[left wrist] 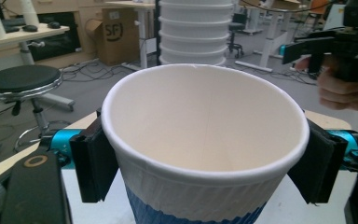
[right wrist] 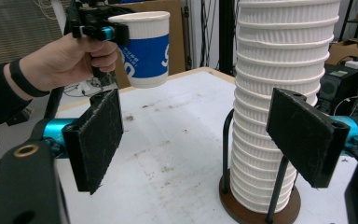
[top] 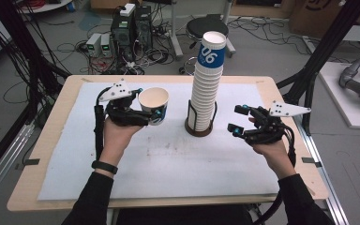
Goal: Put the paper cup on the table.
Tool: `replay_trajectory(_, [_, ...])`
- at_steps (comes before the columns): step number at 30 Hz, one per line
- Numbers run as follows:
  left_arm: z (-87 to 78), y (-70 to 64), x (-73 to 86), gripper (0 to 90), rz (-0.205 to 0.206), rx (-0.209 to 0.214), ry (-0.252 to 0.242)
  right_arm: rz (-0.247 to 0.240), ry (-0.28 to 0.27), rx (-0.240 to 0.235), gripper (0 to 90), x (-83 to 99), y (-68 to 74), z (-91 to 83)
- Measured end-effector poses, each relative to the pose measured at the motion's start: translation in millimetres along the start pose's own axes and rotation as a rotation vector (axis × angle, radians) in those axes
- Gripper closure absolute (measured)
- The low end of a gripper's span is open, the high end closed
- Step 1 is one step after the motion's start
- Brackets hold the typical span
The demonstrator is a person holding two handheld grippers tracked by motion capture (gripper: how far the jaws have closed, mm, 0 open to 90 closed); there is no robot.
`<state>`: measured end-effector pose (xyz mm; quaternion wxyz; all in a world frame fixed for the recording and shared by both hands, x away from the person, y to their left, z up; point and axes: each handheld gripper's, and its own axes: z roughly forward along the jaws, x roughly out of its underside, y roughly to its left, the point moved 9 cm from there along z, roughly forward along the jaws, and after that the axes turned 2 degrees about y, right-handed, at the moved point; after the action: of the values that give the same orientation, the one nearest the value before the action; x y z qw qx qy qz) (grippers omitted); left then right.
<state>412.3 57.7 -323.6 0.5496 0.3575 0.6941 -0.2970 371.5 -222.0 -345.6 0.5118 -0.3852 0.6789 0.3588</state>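
Nearest the person, the left tongs (top: 146, 114) clamp a single paper cup (top: 153, 105) by its sides just under the rim, holding it upright and clear above the white mat (top: 122, 173) that covers the desk (top: 56, 122); in the left gripper view the black pads (left wrist: 93, 161) press against both sides of the cup's white ribbed wall. On the other side the right tongs (top: 238, 119) stand wide apart with nothing between them, pointed toward the tall stack of cups (top: 205, 89). That stack rises from a round wire holder (top: 198, 127) at the middle of the mat, between the two tongs. Beyond the desk, a black stool (top: 205, 27) and computer towers (top: 131, 26) sit on the floor among cables.
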Motion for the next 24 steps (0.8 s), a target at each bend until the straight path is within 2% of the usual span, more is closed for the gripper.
replay_trajectory(7, [0.5, 21.4, 2.9, 21.5, -0.014, -0.091, -0.017, -0.002, -0.001, -0.001, 18.9, -0.1, -0.2, 0.0])
replay_trajectory(16, [4.6, 48.8, 9.0, 21.3, -0.017, -0.231, -0.025, 0.004, 0.005, -0.002, 18.9, 0.5, 0.5, 0.4])
replay_trajectory(24, [14.6, 66.3, 23.1, 20.7, -0.036, -0.304, -0.009, -0.001, 0.003, -0.002, 18.9, 0.9, -0.3, 0.5])
